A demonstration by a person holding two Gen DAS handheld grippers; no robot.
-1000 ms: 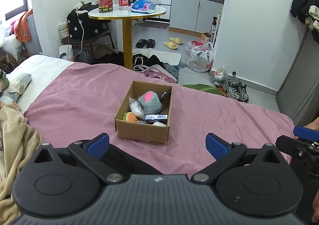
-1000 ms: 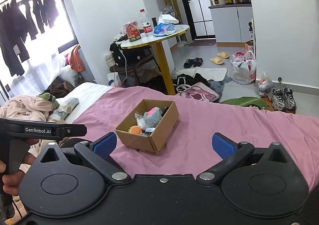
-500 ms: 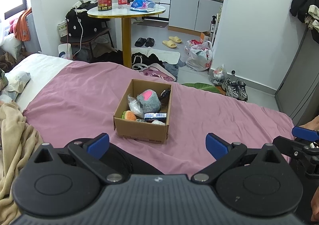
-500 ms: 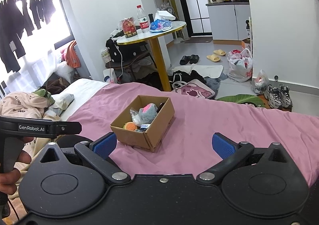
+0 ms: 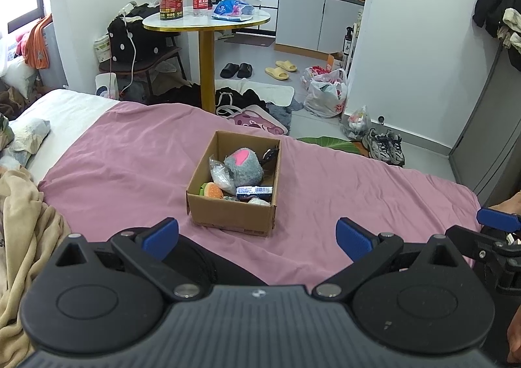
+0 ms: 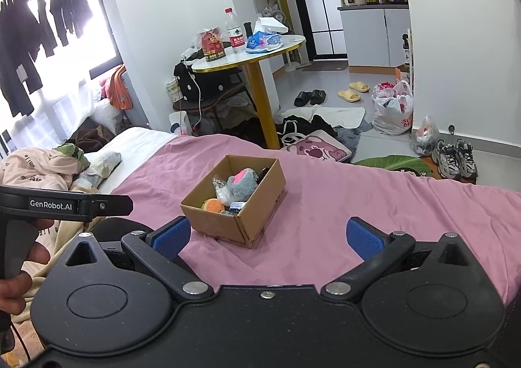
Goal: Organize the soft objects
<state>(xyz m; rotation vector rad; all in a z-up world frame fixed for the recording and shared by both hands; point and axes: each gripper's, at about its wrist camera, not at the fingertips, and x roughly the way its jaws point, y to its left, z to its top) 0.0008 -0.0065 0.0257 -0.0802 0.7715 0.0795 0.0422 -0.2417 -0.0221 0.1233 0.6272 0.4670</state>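
box [image 5: 232, 205] mid-frame on bed [image 5: 130, 166] | holds plush [image 5: 244, 166], maybe sponge [image 5: 213, 189] | left gripper [image 5: 257, 234] fingers open, empty | right gripper [image 6: 267, 236] fingers open, empty

Cardboard box [image 5: 232, 211] stands on the bed [image 5: 130, 166]. In the box: plush toy [image 5: 245, 166] at rear, burger toy [image 5: 213, 189] front-left. Round surface [image 5: 208, 21] stands behind the box, beyond the bed.

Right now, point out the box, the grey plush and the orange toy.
box [image 5: 232, 209], left wrist view, front wall.
grey plush [image 5: 245, 169], left wrist view, furry body.
orange toy [image 6: 213, 205], right wrist view, top surface.
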